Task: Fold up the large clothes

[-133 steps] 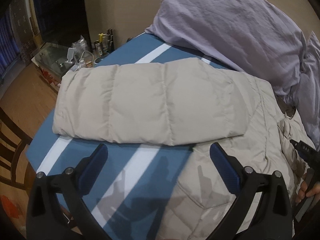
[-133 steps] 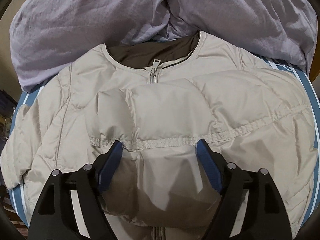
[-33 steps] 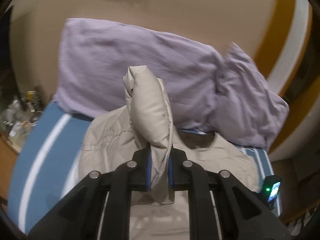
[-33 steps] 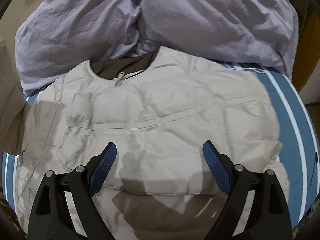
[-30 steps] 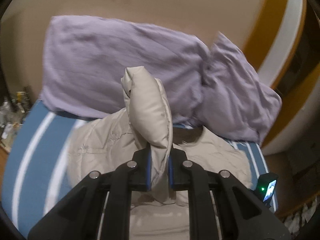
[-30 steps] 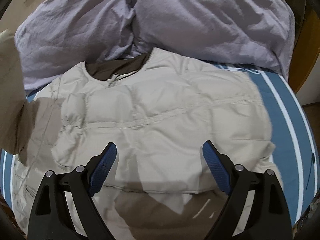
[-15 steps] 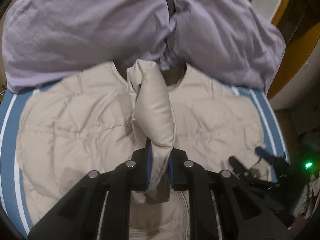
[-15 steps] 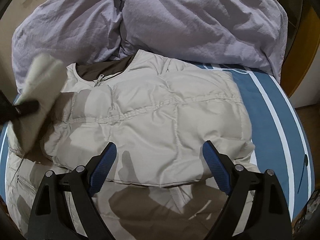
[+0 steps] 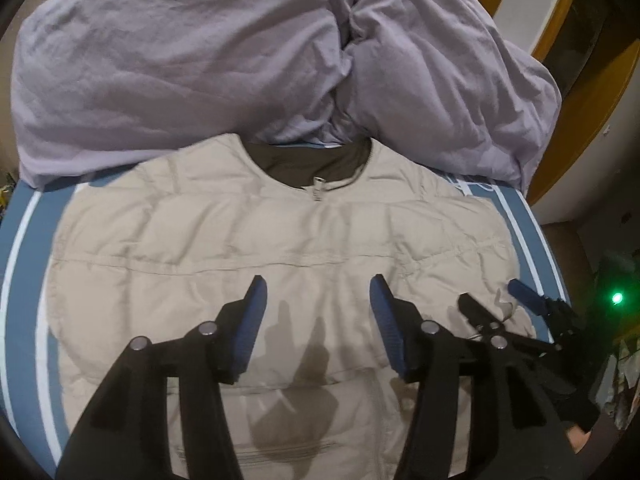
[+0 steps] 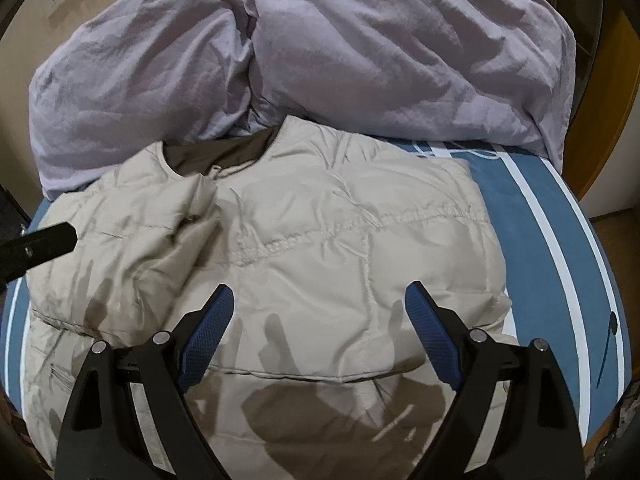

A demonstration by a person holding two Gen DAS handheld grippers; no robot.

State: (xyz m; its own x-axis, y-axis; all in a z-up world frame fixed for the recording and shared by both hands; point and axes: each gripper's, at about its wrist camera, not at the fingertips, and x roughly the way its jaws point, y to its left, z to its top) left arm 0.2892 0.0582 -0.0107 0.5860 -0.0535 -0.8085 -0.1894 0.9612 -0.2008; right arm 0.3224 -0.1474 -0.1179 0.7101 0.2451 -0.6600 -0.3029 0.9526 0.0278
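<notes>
Since a second ago the sleeve (image 10: pixel 160 220) has left my left tool (image 9: pixel 316 300): it was pinched upright between the pads, and now it lies dropped across the chest of the jacket (image 9: pixel 280 248), cuff end toward the collar (image 9: pixel 308 164). Left tool's jaws are opening, nothing between them, only quilted fabric beneath. Right tool (image 10: pixel 320 320) hangs with jaws spread wide and empty over the near right part of the jacket. Jacket lies flat on the bed (image 10: pixel 560 240), front up, zip running straight away from both tools; collar at the far end against the heap of lilac bedding (image 10: pixel 360 60), hem at the near end, passing under the tools and out of frame. Both sleeves look folded in over the body, the right one flat with its edge crossing just ahead of the right tool. Long axis therefore runs away from me, near to far. Judgement: next fold goes along that axis, hem carried away toward the collar. Hem corners sit nearer than either tool's tips, one to each side, so each tool would need to draw back and down to its own corner. Left corner is for the left tool, right for the right; neither is better placed for both. Puffy fill may spring the loose sleeve open.
</notes>
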